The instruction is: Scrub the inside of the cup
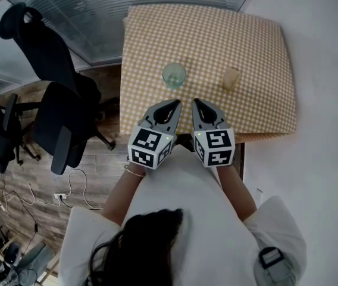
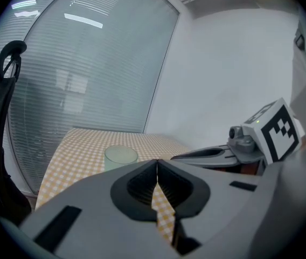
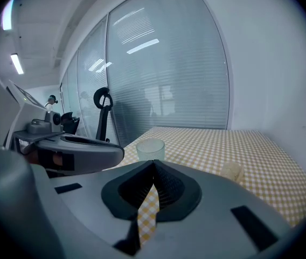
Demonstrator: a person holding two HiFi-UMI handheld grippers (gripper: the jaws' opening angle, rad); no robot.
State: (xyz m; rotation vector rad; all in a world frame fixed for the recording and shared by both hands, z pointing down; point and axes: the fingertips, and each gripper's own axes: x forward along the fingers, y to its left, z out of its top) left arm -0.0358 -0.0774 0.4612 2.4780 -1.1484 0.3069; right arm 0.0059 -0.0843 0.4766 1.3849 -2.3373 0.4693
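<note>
A clear, greenish glass cup stands upright on the yellow checked tablecloth, left of the table's middle. To its right sits a small pale tan block, possibly a sponge. My left gripper and right gripper hover side by side over the table's near edge, both shut and empty. Their tips point at the gap between cup and block, short of both. The left gripper view shows the cup just beyond its closed jaws. The right gripper view shows the cup ahead and the tan block to the right.
Black office chairs stand to the left of the table on the wooden floor. A glass wall with blinds runs behind the table. A white wall borders the table on the right. Cables lie on the floor.
</note>
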